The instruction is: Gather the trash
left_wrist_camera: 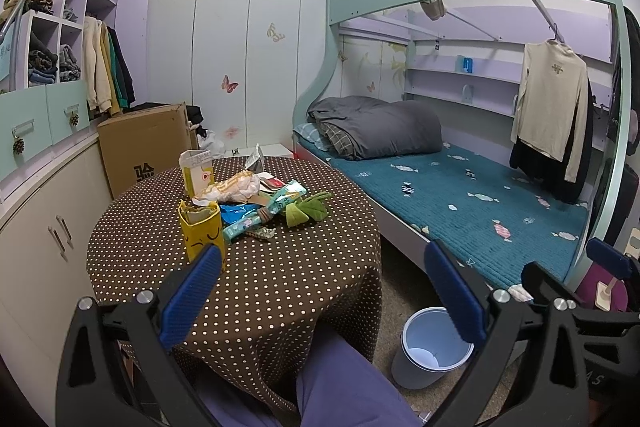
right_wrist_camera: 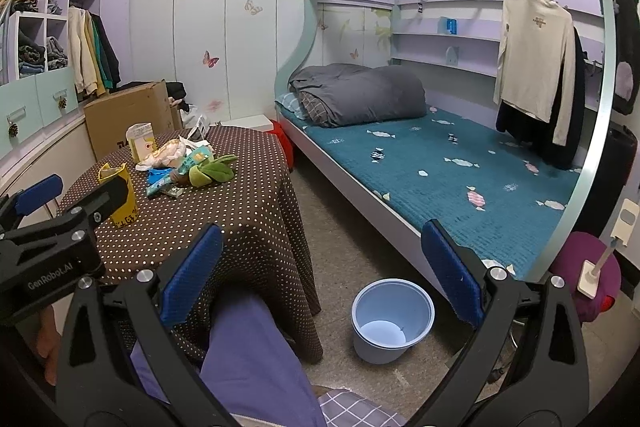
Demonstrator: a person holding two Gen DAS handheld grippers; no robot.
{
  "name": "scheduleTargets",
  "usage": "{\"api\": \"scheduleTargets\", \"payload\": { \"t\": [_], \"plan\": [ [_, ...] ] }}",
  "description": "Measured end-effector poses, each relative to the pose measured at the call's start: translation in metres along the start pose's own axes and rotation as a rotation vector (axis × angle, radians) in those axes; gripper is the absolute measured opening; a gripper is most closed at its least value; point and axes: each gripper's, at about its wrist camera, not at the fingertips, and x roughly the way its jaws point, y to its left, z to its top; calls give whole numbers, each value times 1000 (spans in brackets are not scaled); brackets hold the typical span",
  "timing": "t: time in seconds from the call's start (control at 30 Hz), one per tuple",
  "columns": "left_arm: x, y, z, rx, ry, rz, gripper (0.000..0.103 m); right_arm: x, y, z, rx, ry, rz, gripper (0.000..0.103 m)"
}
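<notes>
Using the round table [left_wrist_camera: 280, 267] with the brown polka-dot cloth as the anchor: all the trash sits in a heap on its far half. There's a yellow paper bag [left_wrist_camera: 202, 233] standing upright at the near edge of the heap, a cream carton [left_wrist_camera: 196, 173] behind it, a crumpled pale wrapper [left_wrist_camera: 232, 189] leaning just beside the carton, some blue plastic [left_wrist_camera: 236, 209] under that, and a long mint-green snack wrapper [left_wrist_camera: 264, 215] running diagonally through the middle. A green plush leaf toy [left_wrist_camera: 308, 213] lies touching the right end of the wrappers. The light blue bin [right_wrist_camera: 392, 321] is on the floor right of the table, between the table's hanging cloth and the bed [right_wrist_camera: 460, 171], and looks empty inside. The left gripper [left_wrist_camera: 320, 291] hangs over the near edge of the table with its blue pads spread wide, nothing between them; its left pad overlaps the yellow bag in that view, but I can't tell if it touches. The right gripper [right_wrist_camera: 320, 275] is spread wide too, gripping nothing, pointed at the floor gap right of the table, above the bin. The person's knee in purple trousers [right_wrist_camera: 248, 359] pokes up in front of the table, covering part of the cloth. A cardboard box [left_wrist_camera: 144, 147] stands behind the table at its left.
</notes>
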Motion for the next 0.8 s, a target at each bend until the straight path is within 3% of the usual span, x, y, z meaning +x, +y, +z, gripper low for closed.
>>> {"api": "scheduleTargets", "payload": {
  "t": [0.4, 0.8],
  "plan": [
    [11, 13, 2, -29, 34, -8, 99, 19, 7, 1, 6, 52, 27, 97],
    [37, 60, -4, -116, 114, 77, 99, 61, 38, 4, -27, 146, 122, 97]
  ]
}}
